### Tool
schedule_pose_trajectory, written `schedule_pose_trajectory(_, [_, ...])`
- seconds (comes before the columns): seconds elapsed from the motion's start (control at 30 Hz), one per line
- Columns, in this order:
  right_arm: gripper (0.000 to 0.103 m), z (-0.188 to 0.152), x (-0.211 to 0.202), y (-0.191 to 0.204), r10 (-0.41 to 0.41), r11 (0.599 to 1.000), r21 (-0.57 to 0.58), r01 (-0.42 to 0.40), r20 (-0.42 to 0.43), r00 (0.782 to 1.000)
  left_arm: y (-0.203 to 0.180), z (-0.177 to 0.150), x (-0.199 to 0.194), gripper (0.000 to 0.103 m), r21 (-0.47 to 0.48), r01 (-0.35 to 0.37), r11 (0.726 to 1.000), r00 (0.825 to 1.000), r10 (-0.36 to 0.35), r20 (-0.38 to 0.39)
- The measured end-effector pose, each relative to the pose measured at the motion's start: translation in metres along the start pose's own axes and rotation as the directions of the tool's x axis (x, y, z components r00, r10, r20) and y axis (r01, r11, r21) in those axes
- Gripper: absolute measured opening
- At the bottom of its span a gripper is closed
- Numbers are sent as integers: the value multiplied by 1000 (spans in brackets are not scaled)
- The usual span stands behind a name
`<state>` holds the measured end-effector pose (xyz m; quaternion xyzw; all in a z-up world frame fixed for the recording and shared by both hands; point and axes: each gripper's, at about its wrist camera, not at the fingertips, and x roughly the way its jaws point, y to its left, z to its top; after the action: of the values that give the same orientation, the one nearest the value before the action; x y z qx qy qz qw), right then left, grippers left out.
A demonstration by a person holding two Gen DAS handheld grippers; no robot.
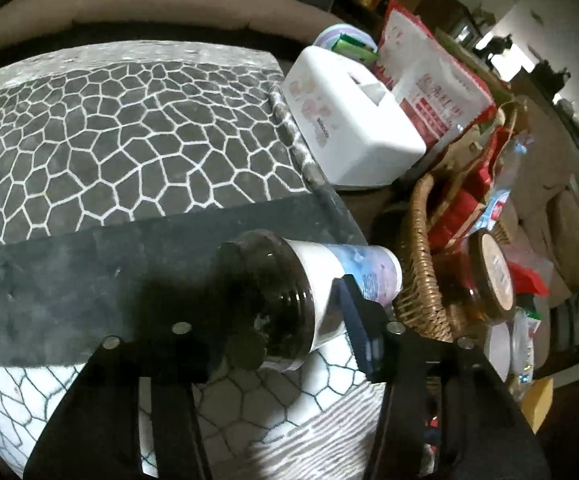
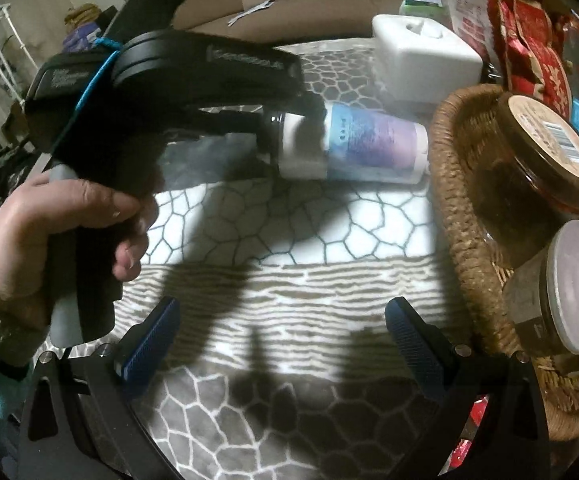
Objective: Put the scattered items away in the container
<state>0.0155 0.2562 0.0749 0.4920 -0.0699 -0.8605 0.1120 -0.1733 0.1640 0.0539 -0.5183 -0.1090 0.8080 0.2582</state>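
A white bottle with a blue-purple label and a dark cap (image 1: pixel 321 280) is held sideways just above the patterned table. My left gripper (image 1: pixel 289 320) is shut on its cap end; the right wrist view shows the bottle (image 2: pixel 365 148) with that gripper (image 2: pixel 301 120) around it, its base near the wicker basket (image 2: pixel 453 208). The basket (image 1: pixel 421 280) holds a brown-lidded jar (image 2: pixel 545 152) and a grey-lidded jar (image 2: pixel 569 288). My right gripper (image 2: pixel 285 344) is open and empty, low over the table near the basket's rim.
A white tissue box (image 1: pixel 349 120) stands behind the basket, with red snack bags (image 1: pixel 429 80) and other packets beside it. A sofa (image 1: pixel 149 4) runs along the far side. The cobblestone-patterned cloth (image 1: pixel 129 140) covers the table.
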Motion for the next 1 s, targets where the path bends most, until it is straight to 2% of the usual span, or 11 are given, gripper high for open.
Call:
schedule_pose_trajectory(0.03, [103,0,-1,0,5,1000,3,-5,4,1000,4,-1,-3,40,-21,12,1000,1000,-12,3])
schedule_pose_trajectory(0.1, [103,1,-4,0,15,1000,7,-15,10,1000,13,-2,-11,26,-55,34,998,999,-33,9])
schedule_pose_trajectory(0.4, [103,4,-7,8,29,1000,-2,-29,19,999,31,-34,-49,24,39,-82,996,995,84,-54])
schedule_pose_trajectory(0.43, [103,4,-9,8,31,1000,-4,-31,23,999,39,-43,-53,24,52,-100,994,992,103,-67])
schedule_pose_trajectory(0.5, [103,5,-12,10,43,999,-9,-42,34,999,63,-65,-64,24,73,-220,973,970,226,-86])
schedule_pose_trajectory(0.57, [103,6,-13,11,47,999,-20,-46,39,998,94,-79,-78,24,13,-268,963,958,268,-99])
schedule_pose_trajectory(0.67, [103,7,-8,14,49,999,-18,-48,29,998,132,-104,-114,30,-161,-155,975,987,146,-68])
schedule_pose_trajectory(0.73, [103,8,-1,15,71,997,-2,-71,11,997,135,-121,-127,45,-206,-60,977,997,51,-50])
schedule_pose_trajectory(0.87, [103,7,15,27,133,991,11,-133,-32,991,116,-143,-136,87,-198,37,980,999,-41,-17])
schedule_pose_trajectory(0.93, [103,7,21,33,156,988,13,-156,-45,987,105,-149,-135,89,-211,97,973,995,-98,5])
schedule_pose_trajectory(1.0, [103,4,29,42,166,986,3,-166,-65,984,96,-146,-127,89,-210,112,971,993,-116,-6])
